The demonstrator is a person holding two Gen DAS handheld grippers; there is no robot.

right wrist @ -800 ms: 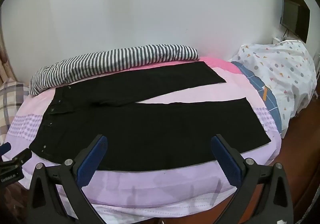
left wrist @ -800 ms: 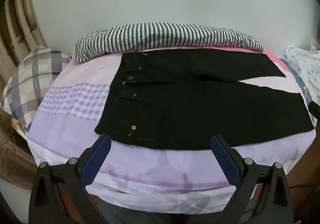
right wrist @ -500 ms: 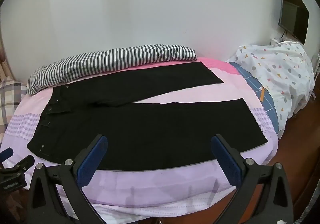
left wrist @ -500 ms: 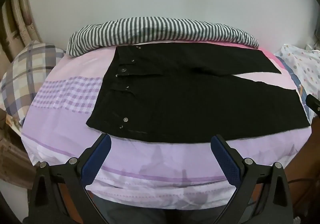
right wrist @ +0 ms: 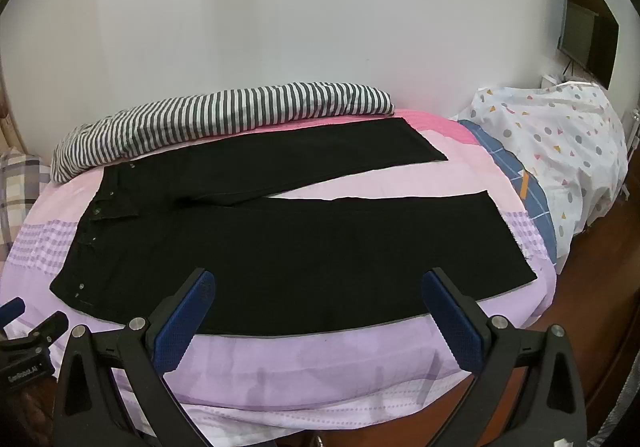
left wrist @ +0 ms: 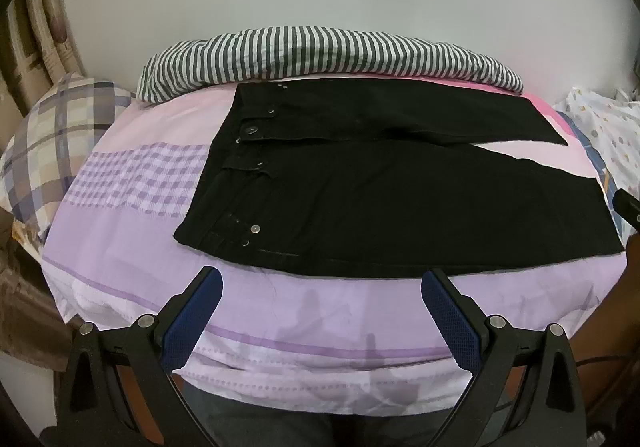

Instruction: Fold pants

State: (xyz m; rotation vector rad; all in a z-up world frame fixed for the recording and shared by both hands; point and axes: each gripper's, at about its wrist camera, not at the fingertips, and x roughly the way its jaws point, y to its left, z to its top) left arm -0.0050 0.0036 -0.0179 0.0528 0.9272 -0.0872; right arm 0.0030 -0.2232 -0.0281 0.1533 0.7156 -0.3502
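Black pants (left wrist: 380,199) lie spread flat on a bed with a purple and pink sheet (left wrist: 132,223), waistband to the left and both legs running right, parted in a V. The same pants (right wrist: 288,247) fill the middle of the right wrist view. My left gripper (left wrist: 320,311) hovers open over the near edge of the bed, below the waist end, with nothing between its blue pads. My right gripper (right wrist: 318,311) stands open in front of the near leg, also with nothing between its pads. Neither touches the cloth.
A striped grey-and-white roll of bedding (left wrist: 320,55) lies along the wall behind the pants. A plaid pillow (left wrist: 44,143) sits at the left, a dotted white quilt (right wrist: 560,151) at the right. A dark screen (right wrist: 588,31) hangs on the right wall; wooden floor (right wrist: 592,287) lies beyond the bed's right end.
Both grippers have drawn back a little, so the bed and pants sit slightly higher and smaller in both views. Both stay open. The pants have not moved.
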